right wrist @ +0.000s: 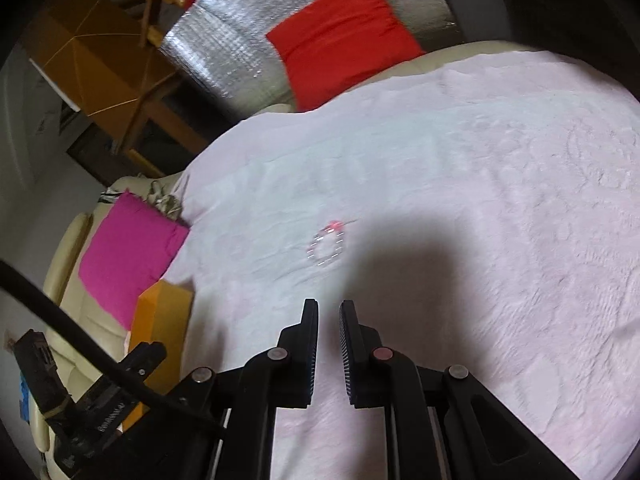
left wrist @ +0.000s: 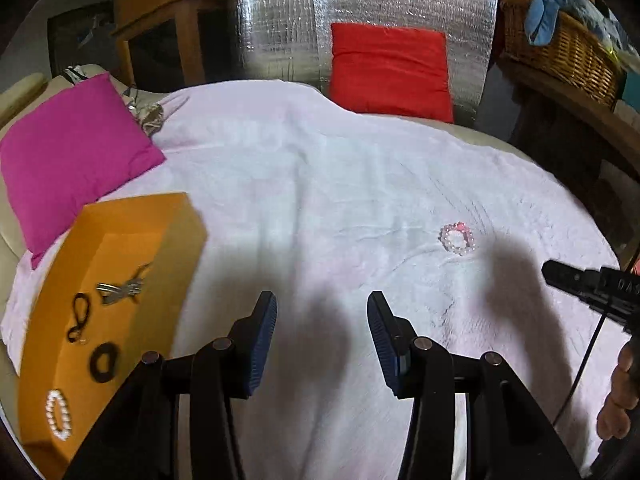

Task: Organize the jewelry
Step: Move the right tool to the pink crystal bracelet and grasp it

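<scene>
A clear and pink bead bracelet (left wrist: pixel 457 238) lies on the white towel (left wrist: pixel 320 184); it also shows, blurred, in the right wrist view (right wrist: pixel 327 246). An orange box (left wrist: pixel 108 280) at the left holds a pearl bracelet (left wrist: pixel 59 415), a black hair tie (left wrist: pixel 104 362), a black loop (left wrist: pixel 78 317) and a metal hair clip (left wrist: pixel 122 288). My left gripper (left wrist: pixel 322 312) is open and empty above the towel, right of the box. My right gripper (right wrist: pixel 329 316) is empty, its jaws a narrow gap apart, just short of the bead bracelet. Its tip shows in the left wrist view (left wrist: pixel 580 284).
A magenta cushion (left wrist: pixel 68 152) lies behind the box and a red cushion (left wrist: pixel 390 70) leans on silver foil at the back. A wicker basket (left wrist: pixel 560 52) stands at the far right. The orange box edge (right wrist: pixel 160 320) shows left of my right gripper.
</scene>
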Demonstrator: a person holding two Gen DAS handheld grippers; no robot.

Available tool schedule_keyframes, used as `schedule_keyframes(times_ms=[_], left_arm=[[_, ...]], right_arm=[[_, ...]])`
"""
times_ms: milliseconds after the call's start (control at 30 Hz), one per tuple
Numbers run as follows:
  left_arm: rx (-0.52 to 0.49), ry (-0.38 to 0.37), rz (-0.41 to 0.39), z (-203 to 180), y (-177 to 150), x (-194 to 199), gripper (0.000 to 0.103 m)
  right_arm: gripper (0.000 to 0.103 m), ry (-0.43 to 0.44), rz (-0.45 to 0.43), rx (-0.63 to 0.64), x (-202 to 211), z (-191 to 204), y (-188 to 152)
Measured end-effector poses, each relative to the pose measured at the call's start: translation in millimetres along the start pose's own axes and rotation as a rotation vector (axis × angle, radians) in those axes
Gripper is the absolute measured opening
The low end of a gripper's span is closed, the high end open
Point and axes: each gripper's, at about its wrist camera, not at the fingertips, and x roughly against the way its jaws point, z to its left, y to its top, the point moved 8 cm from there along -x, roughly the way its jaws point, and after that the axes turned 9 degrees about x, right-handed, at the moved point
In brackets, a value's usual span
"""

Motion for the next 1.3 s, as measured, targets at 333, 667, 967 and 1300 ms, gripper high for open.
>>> schedule_keyframes(times_ms=[333,667,967,1300], left_arm=[[0.009,0.026,0.031,0.4,-0.3,-24.1,0.048],[-0.026,0.028,0.031,2.6,6.2,-29.6,0.053],[-0.048,0.042,0.007,7.0,10.6,-27.2,0.054],[-0.057,0.051,-0.015,8.7,11.1,-21.8,0.053]], right_arm=[[0.014,-0.036,0.066,0.074,-59.9,4.1,21.0],[0.031,-0.256,0.085,0.181,-100.4,2.0,33.1],[0.009,-0.384,0.048,0.355,-109.9,16.1,34.3],[0.009,-0.295,0.034,0.346,-85.2,26.9,28.4]])
